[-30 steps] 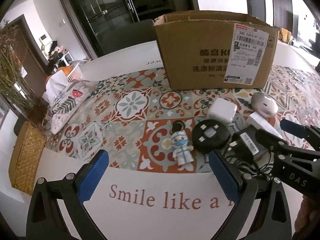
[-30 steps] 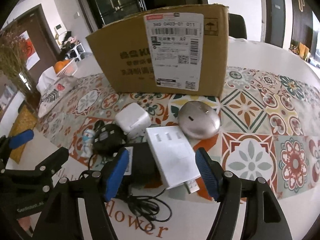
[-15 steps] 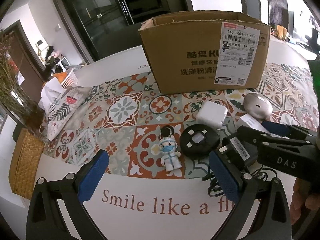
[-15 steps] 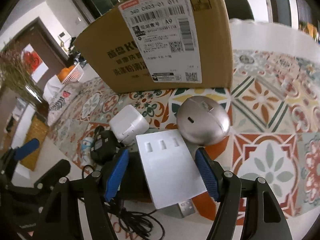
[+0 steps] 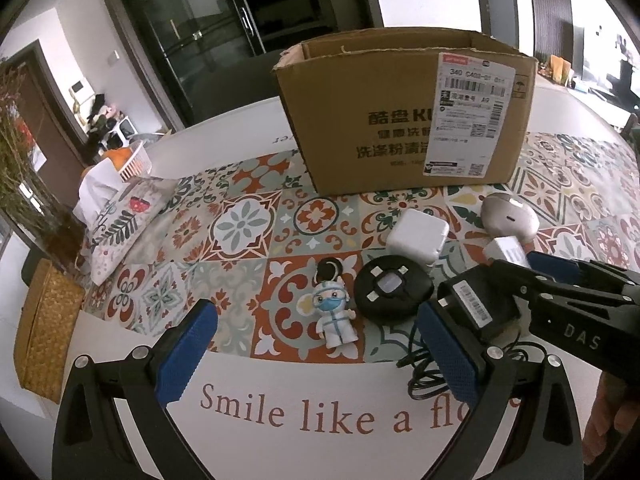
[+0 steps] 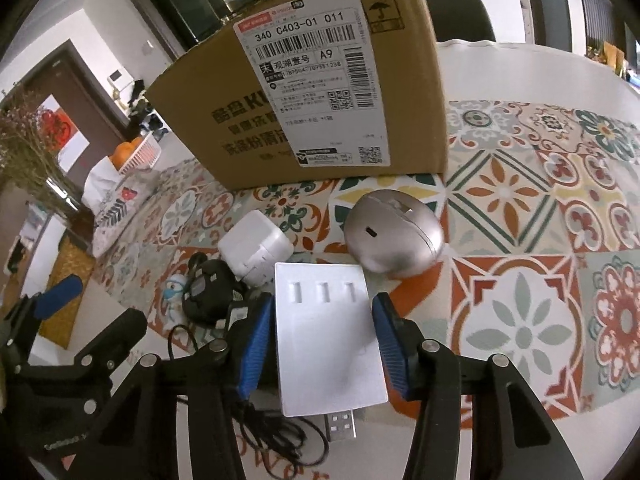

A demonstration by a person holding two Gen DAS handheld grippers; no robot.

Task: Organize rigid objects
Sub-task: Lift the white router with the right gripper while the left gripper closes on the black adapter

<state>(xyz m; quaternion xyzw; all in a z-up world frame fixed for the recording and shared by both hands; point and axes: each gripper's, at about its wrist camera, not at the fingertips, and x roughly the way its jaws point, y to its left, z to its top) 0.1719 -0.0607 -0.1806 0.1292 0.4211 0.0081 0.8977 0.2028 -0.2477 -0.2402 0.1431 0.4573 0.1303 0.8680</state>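
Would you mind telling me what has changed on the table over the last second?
The right gripper has moved forward and down over the white USB device, and its jaws now flank it, not visibly clamped. The left gripper has only drifted, open and empty. The cardboard box, silver egg-shaped case, white charger, black disc and figurine have not moved.

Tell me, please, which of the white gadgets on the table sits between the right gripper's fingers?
The flat white USB hub, with three slots on top and a USB plug at its near end. The right gripper straddles it; the white cube charger lies farther away.
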